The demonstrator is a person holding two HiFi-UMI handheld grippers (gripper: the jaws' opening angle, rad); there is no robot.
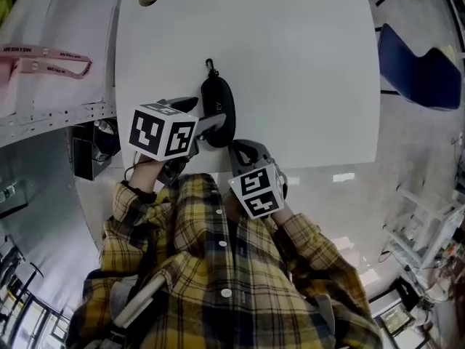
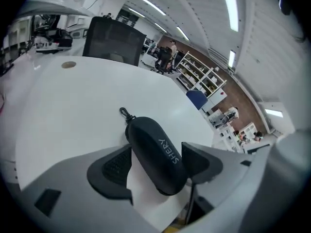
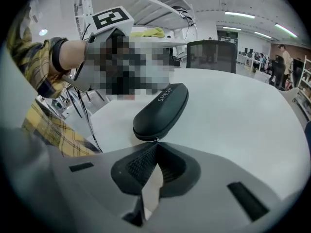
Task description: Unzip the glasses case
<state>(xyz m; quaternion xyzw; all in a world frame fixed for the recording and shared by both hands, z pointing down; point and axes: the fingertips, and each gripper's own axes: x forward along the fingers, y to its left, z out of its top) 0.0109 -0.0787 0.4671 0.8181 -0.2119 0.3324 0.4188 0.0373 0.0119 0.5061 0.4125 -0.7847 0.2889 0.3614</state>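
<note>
A plaid shirt (image 1: 218, 282) is seen at 6 o'clock. On the white table (image 1: 290, 64), the glasses case (image 1: 216, 97) is straddled by the released left gripper (image 2: 156, 160). The clenched right gripper (image 3: 155, 142) is set at its 6 o'clock end.

The head view looks steeply down from high above the glasses case (image 1: 217, 111) and takes in the whole white table (image 1: 305, 64) around it. The left gripper view sits low and very close, looking along the case toward its clip (image 2: 125, 113). The right gripper view sits just off the case's opposite end, facing it. All three views share the case and the tabletop.
</note>
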